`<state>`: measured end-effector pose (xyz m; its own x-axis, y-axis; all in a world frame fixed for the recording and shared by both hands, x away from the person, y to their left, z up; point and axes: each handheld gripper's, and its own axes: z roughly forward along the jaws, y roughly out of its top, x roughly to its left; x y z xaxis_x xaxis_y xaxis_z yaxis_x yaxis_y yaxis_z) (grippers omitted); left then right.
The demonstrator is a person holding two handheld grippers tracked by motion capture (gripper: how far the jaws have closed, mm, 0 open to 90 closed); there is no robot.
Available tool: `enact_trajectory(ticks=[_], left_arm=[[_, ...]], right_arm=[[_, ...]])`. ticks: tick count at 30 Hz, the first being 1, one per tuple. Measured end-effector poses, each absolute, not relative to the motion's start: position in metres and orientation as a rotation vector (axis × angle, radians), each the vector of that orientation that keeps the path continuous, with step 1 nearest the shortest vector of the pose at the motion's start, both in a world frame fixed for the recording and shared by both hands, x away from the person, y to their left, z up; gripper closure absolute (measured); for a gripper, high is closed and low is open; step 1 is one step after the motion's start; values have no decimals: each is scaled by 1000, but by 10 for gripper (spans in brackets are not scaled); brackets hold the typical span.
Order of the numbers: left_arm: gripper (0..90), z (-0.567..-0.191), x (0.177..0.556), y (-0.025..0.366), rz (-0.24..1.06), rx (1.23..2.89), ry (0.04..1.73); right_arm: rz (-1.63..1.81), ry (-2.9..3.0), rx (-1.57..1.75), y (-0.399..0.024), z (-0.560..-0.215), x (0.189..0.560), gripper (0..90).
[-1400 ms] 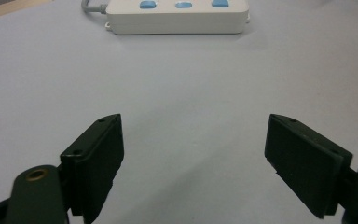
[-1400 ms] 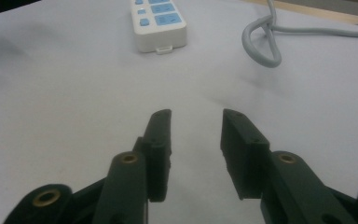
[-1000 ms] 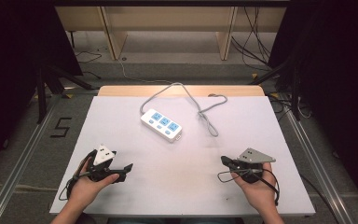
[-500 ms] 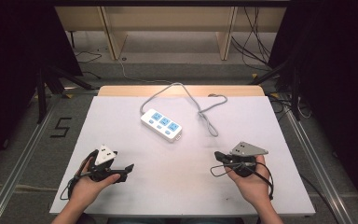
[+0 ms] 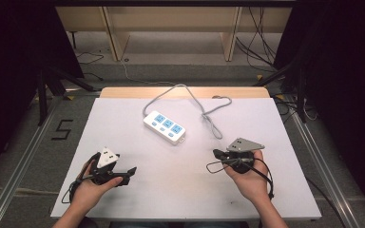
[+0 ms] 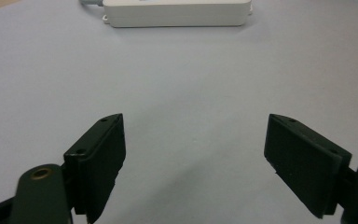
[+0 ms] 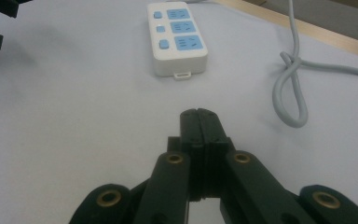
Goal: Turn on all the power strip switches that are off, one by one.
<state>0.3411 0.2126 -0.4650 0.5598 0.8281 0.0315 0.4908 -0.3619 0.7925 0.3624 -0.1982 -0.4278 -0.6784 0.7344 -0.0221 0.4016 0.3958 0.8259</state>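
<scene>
White, blue-socketed power strip; left tool spread, right tool closed empty.

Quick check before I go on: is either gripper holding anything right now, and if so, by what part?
Nothing is held. The left gripper has its jaws wide apart over bare table; the right gripper is shut on nothing. The power strip lies untouched.

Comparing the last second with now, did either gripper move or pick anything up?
The right gripper slid left and slightly forward across the table, toward the power strip, jaws pressed together on nothing. The left gripper stayed in place, jaws wide apart. The power strip and its cord have not moved.
</scene>
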Motion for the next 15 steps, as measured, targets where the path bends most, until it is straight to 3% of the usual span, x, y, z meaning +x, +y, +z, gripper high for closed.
enact_trajectory(ticks=[15], left_arm=[[204, -465, 341, 212, 561, 2029, 1060]], right_arm=[[1179, 2288, 958, -181, -423, 377, 900]])
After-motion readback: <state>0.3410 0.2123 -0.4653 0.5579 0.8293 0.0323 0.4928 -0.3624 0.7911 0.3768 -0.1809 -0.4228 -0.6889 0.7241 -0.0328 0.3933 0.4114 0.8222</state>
